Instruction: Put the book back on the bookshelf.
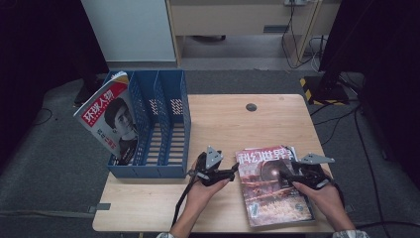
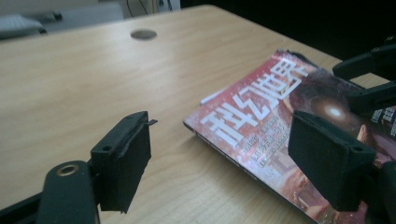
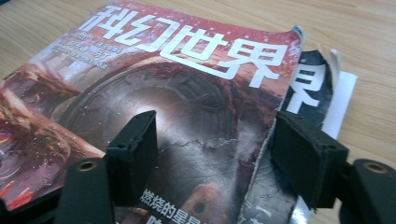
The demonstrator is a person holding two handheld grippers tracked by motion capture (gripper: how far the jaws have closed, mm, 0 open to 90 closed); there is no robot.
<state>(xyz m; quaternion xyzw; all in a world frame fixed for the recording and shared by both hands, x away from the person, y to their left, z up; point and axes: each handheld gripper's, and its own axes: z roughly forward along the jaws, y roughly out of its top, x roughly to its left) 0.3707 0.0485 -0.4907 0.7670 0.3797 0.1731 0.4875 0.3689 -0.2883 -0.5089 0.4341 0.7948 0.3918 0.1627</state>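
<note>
Hovering my right gripper (image 3: 212,154), jaws spread, over the red magazine (image 1: 270,186) lying flat near the desk's (image 1: 223,124) front edge; my left gripper (image 2: 229,158) waits released beside its spine. Thin, floppy, glossy: I'd pinch the loose right edge.

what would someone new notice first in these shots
The red magazine lying flat at the table's near right, with the right gripper over its cover and the left gripper open beside its left edge. Then the blue file rack at the far left, one magazine standing in its left slot.
</note>
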